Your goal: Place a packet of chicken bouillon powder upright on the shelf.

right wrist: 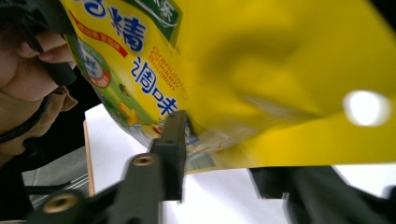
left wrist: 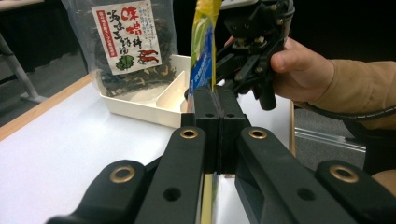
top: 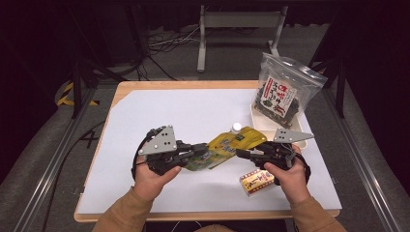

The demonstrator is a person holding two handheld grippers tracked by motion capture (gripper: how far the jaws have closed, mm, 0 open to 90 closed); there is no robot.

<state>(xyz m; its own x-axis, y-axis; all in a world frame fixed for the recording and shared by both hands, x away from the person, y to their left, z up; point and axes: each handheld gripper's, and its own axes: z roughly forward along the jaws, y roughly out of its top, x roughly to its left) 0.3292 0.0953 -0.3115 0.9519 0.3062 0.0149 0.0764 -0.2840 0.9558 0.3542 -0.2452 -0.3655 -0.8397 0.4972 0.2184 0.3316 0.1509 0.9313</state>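
White table (top: 159,116), dark room behind; left gripper (top: 199,152) jaws pinched tight on edge of yellow pouch (top: 231,145); pouch held up over table middle, between both grippers; right gripper (top: 243,153) at pouch's other end, one jaw against it, cannot tell if it squeezes; small box (top: 256,181) by right hand; tray (top: 300,140) far right, seaweed bag (top: 285,89) standing in it.
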